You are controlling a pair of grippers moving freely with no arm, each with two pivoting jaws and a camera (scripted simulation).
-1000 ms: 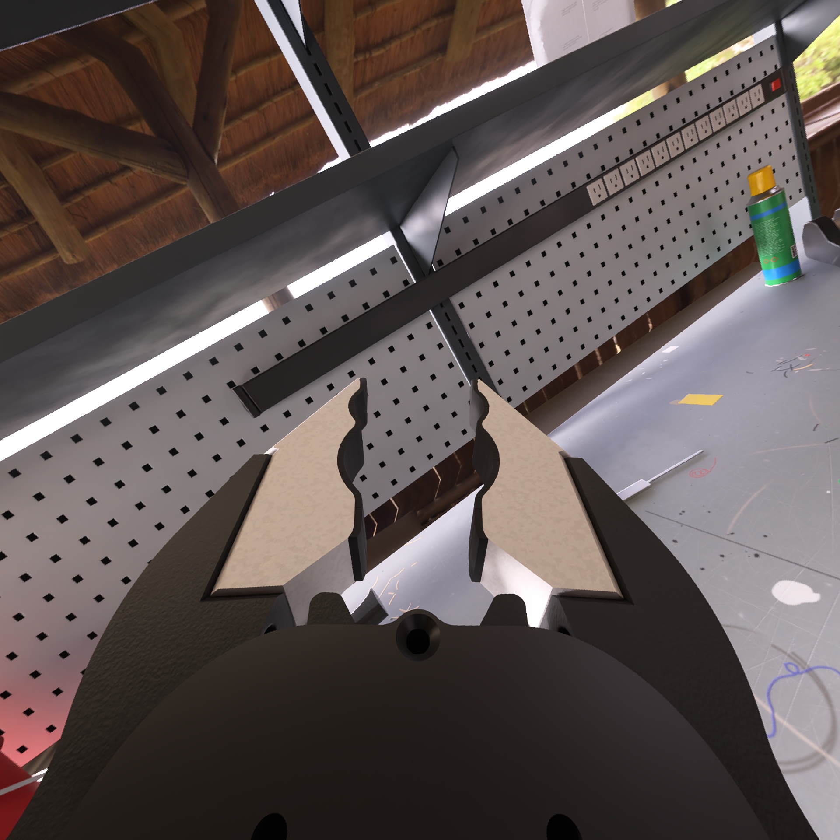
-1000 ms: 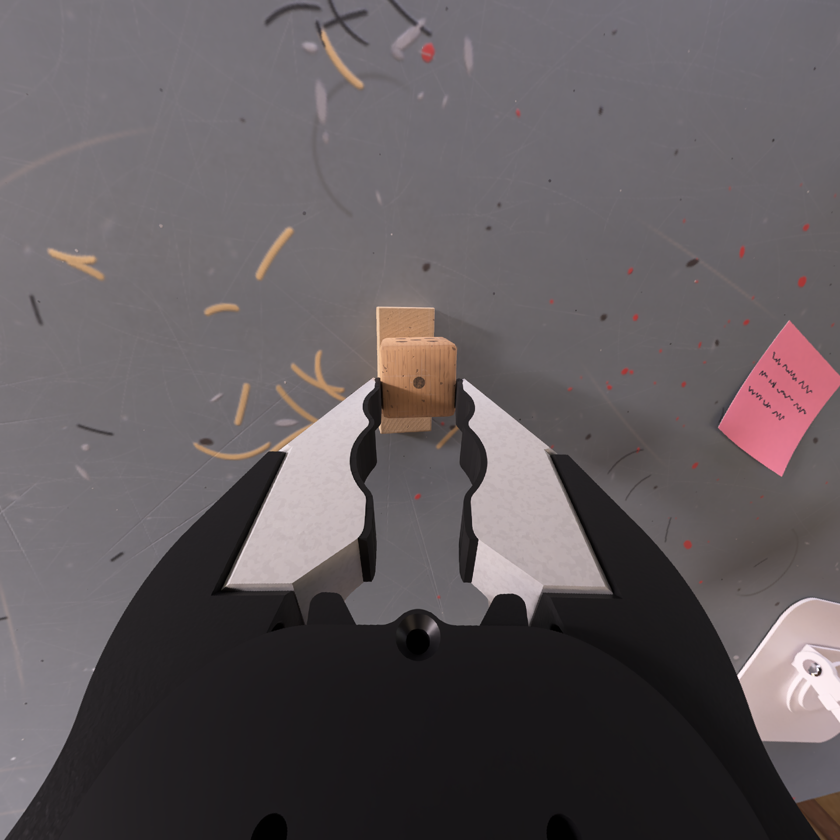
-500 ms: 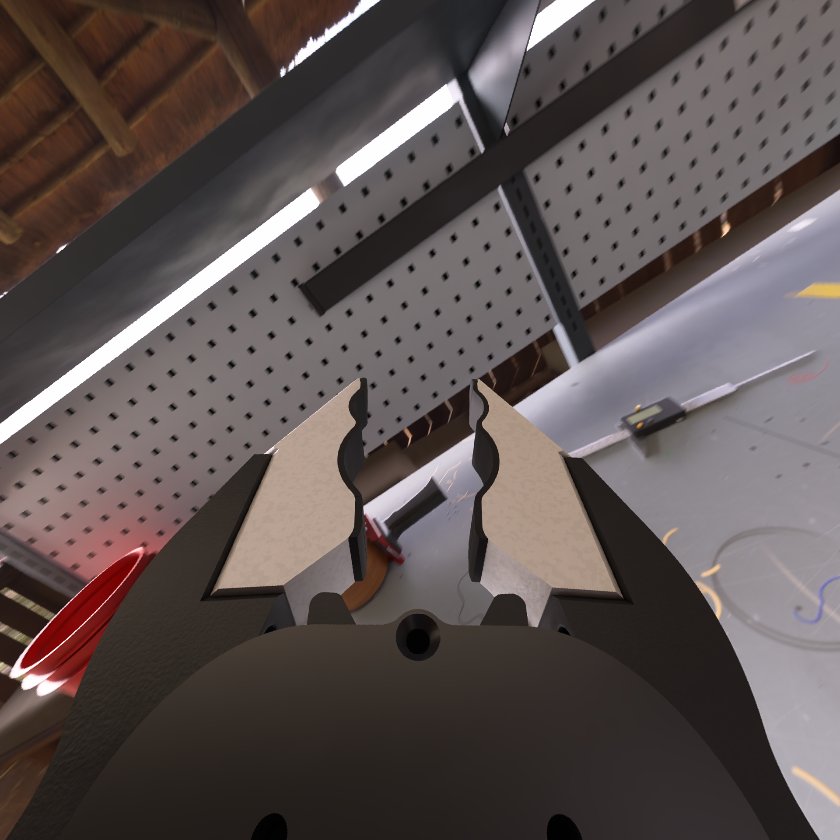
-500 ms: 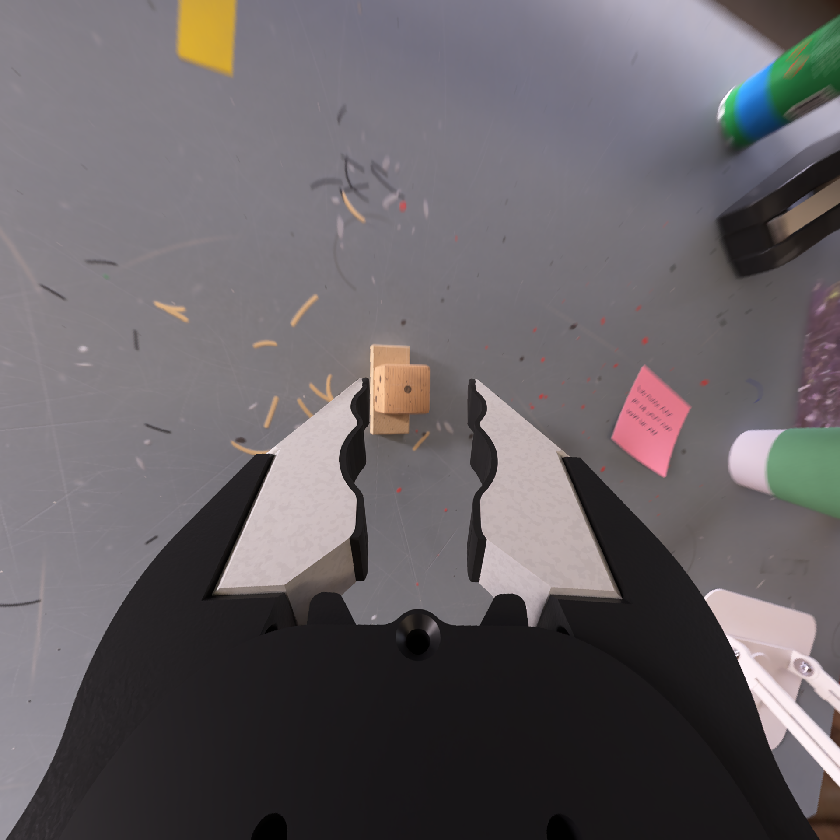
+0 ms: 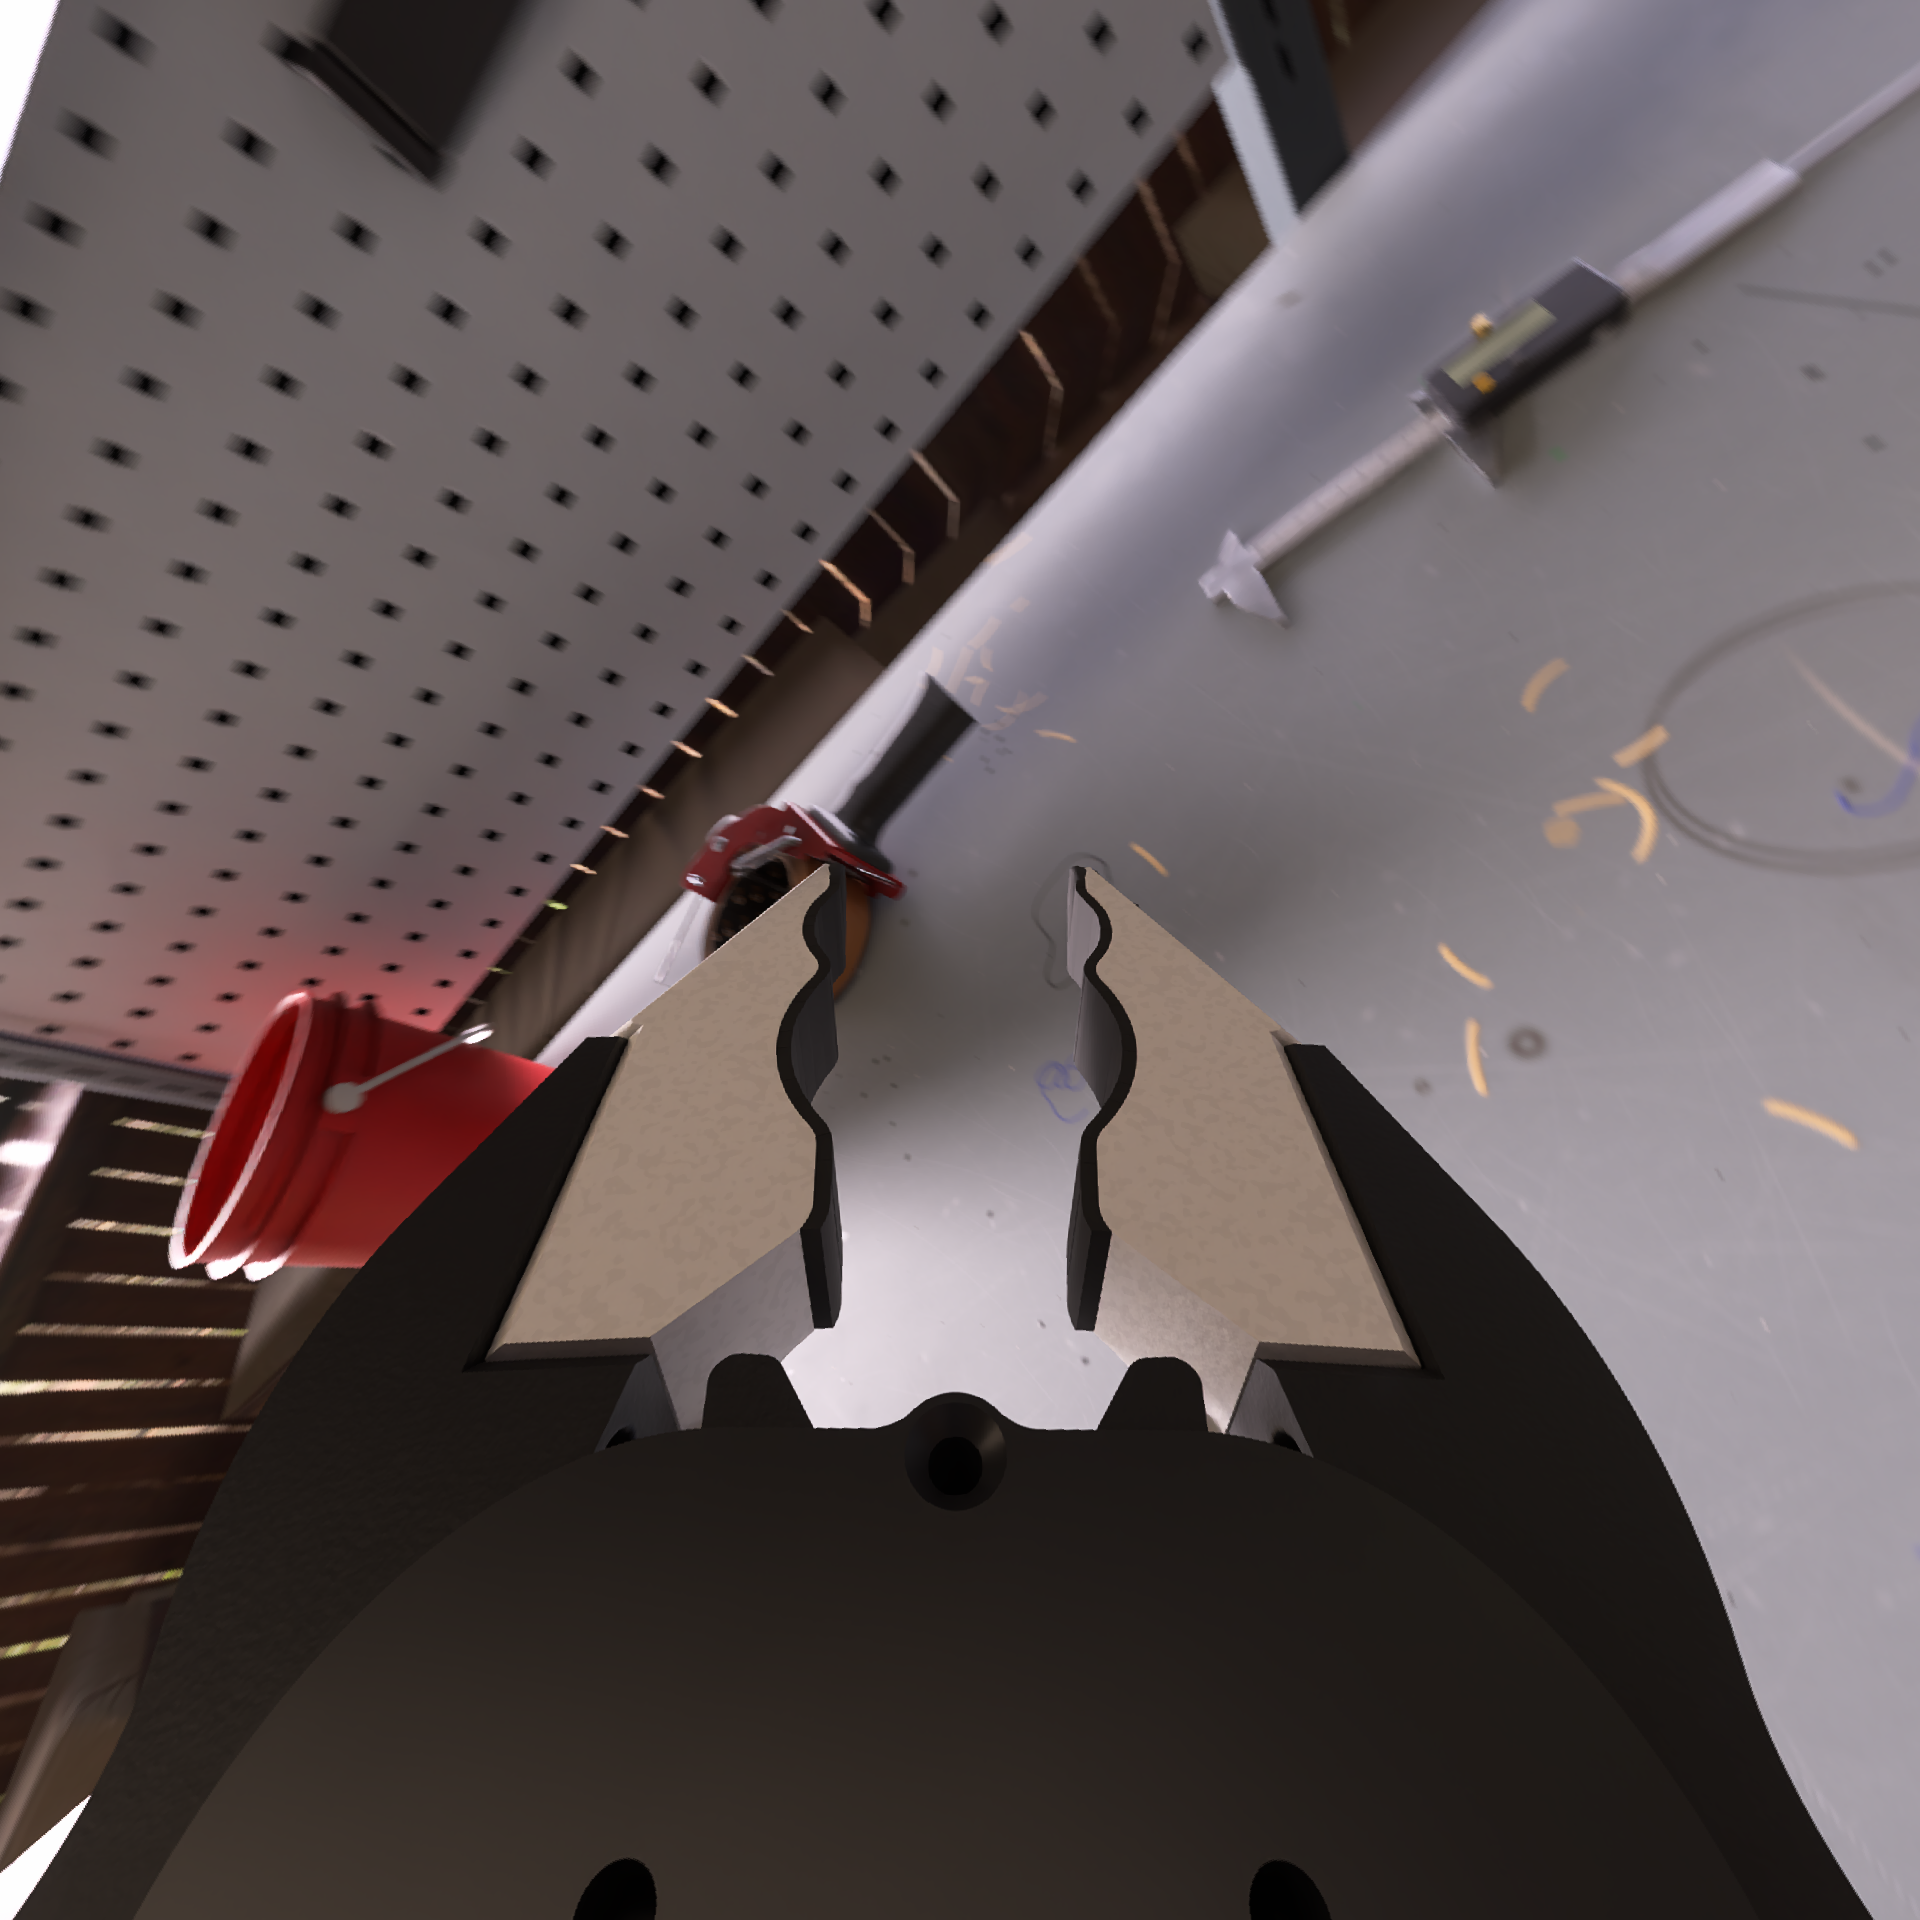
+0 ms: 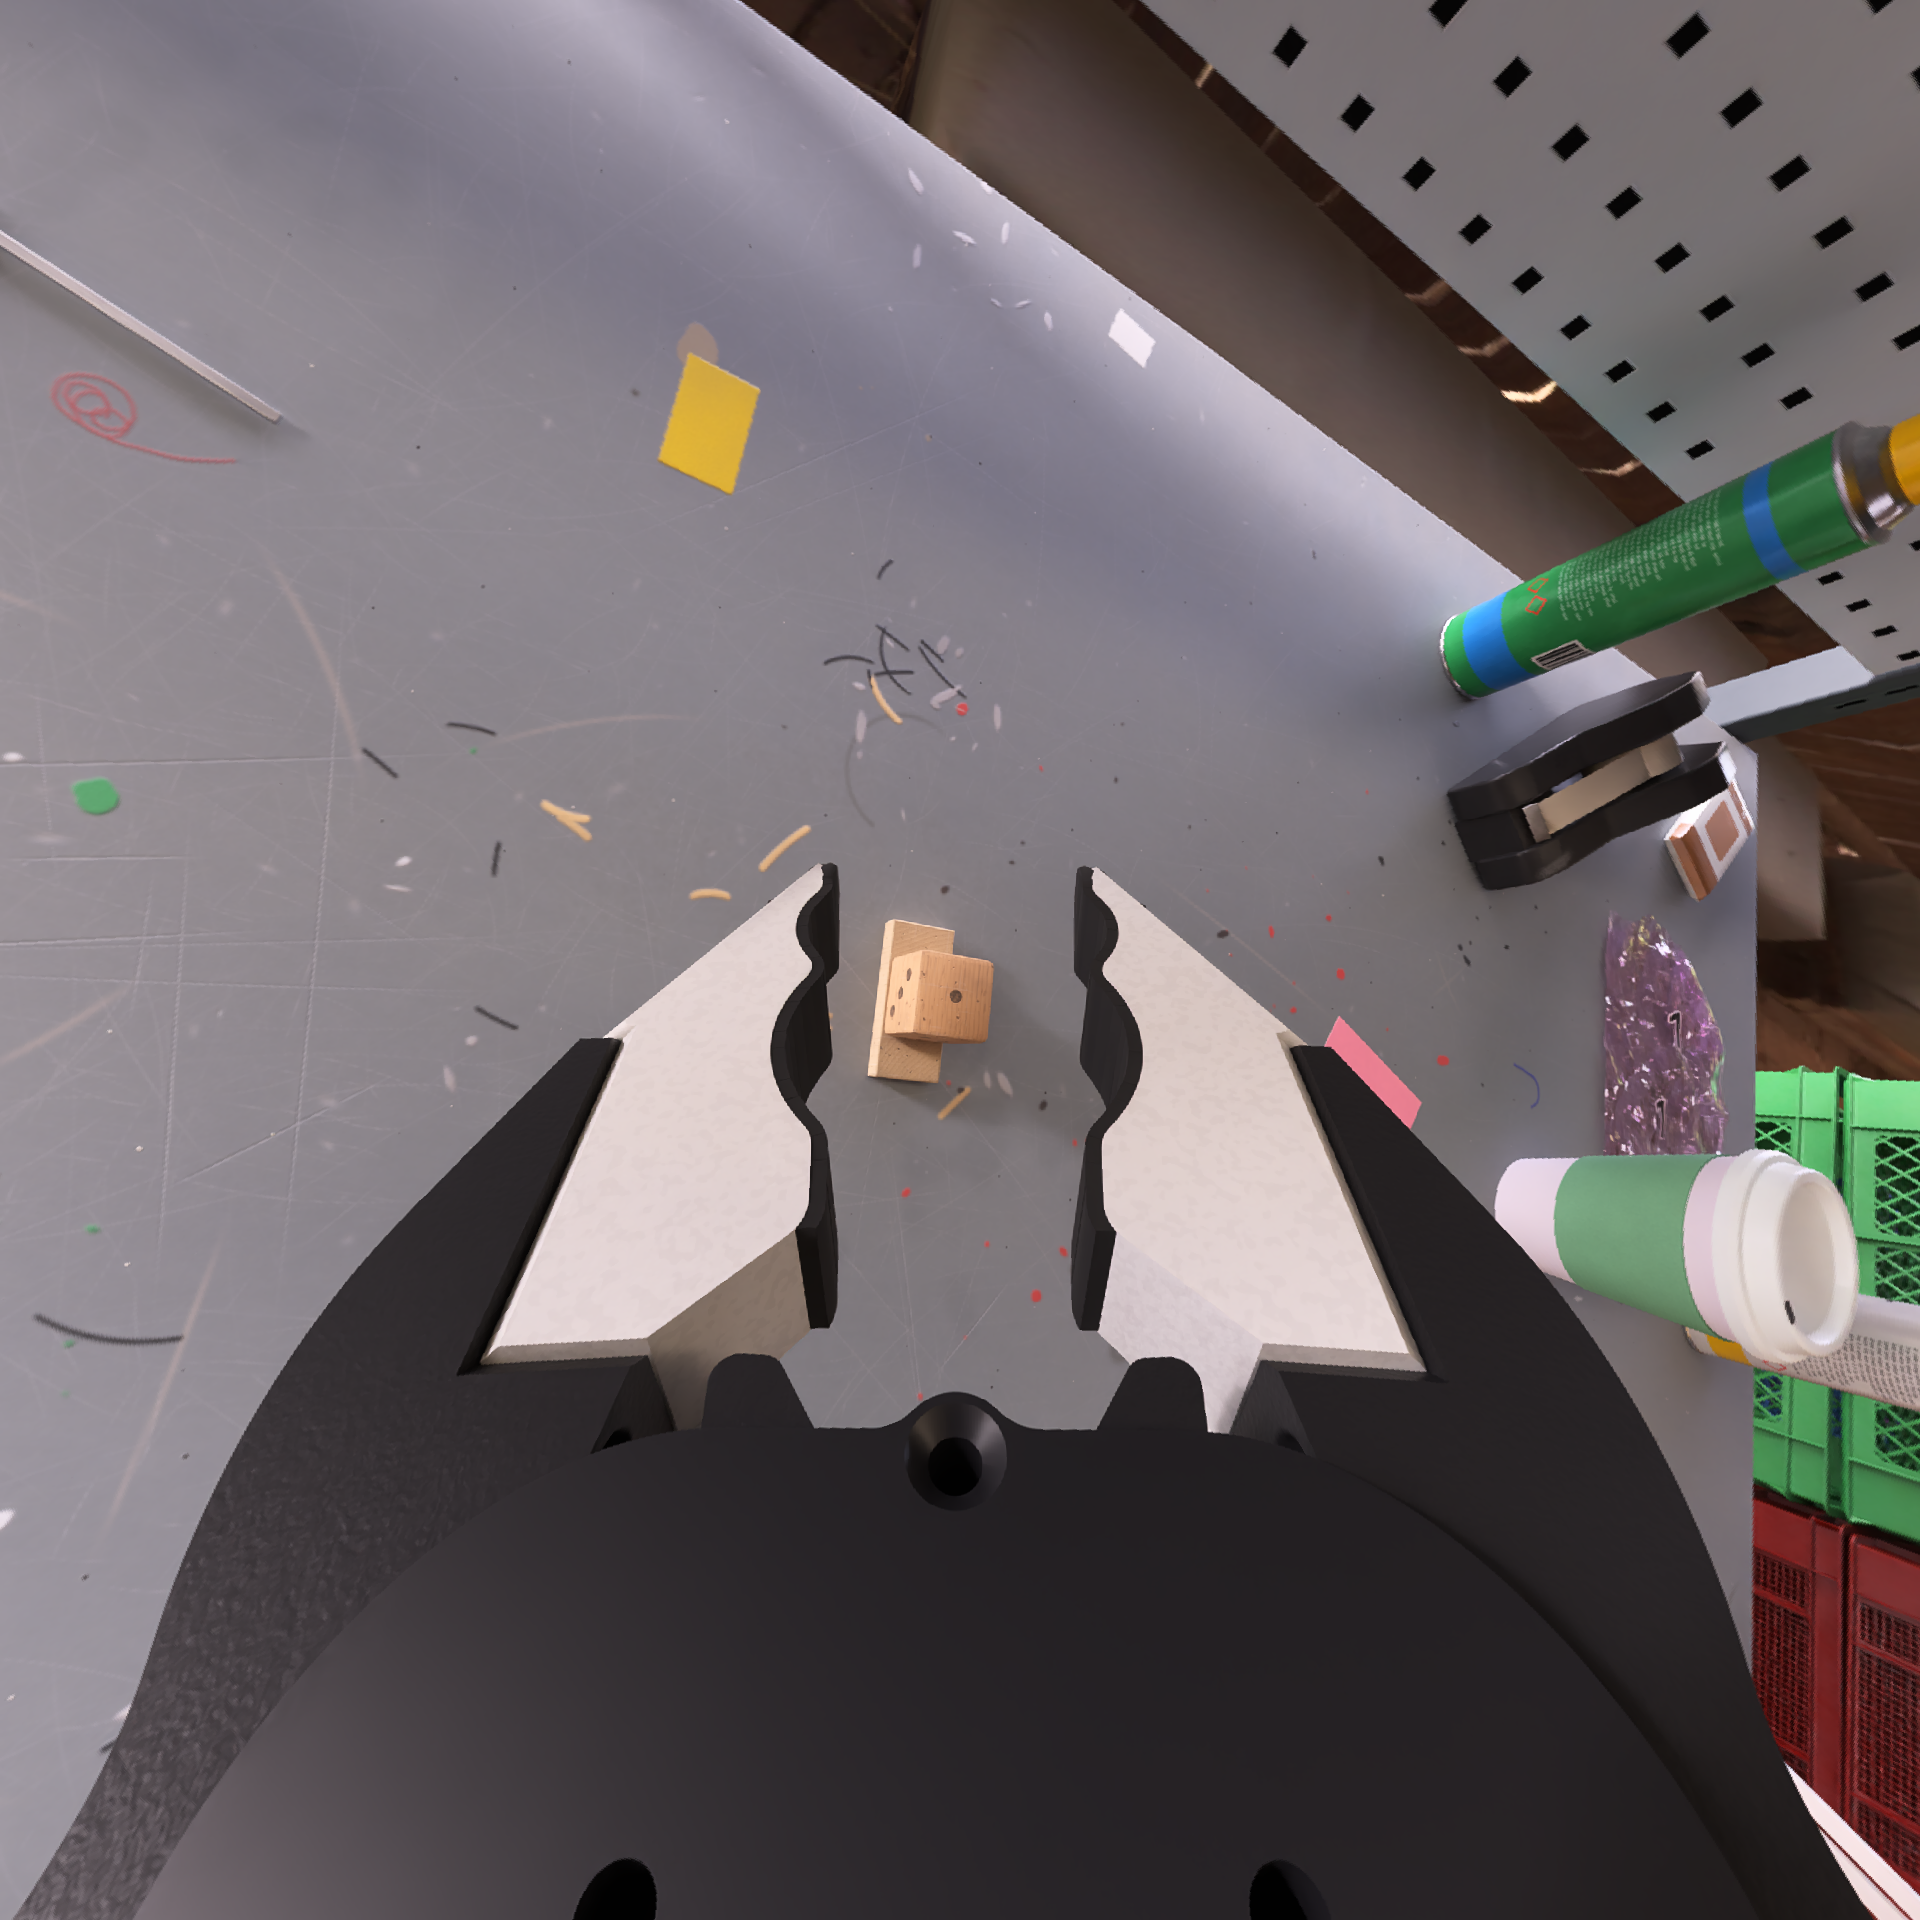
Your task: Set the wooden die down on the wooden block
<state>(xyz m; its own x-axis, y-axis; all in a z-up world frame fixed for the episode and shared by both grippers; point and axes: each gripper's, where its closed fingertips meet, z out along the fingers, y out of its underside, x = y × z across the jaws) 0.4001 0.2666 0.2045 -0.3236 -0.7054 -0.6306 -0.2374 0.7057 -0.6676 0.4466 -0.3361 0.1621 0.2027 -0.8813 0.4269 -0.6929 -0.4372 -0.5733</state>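
Note:
The wooden die (image 6: 943,995) rests on top of the flat wooden block (image 6: 906,1044), which lies on the grey bench top (image 6: 416,623). My right gripper (image 6: 954,883) is open and empty, well above the pair, with the die showing between its fingers. My left gripper (image 5: 951,883) is open and empty, tilted over the left part of the bench; the die and block do not show in its view.
Right wrist view: a green spray can (image 6: 1662,566), a black tape dispenser (image 6: 1579,779), a green-banded paper cup (image 6: 1683,1247), green and red crates (image 6: 1839,1351), a pink note (image 6: 1371,1070), a yellow note (image 6: 709,421). Left wrist view: a red bucket (image 5: 332,1143), a caliper (image 5: 1496,364), a red-headed tool (image 5: 831,821), the pegboard (image 5: 416,416).
My right gripper opened, let go of the die on the block, and rose away from it. My left gripper swung down and left, from the pegboard toward the bench.

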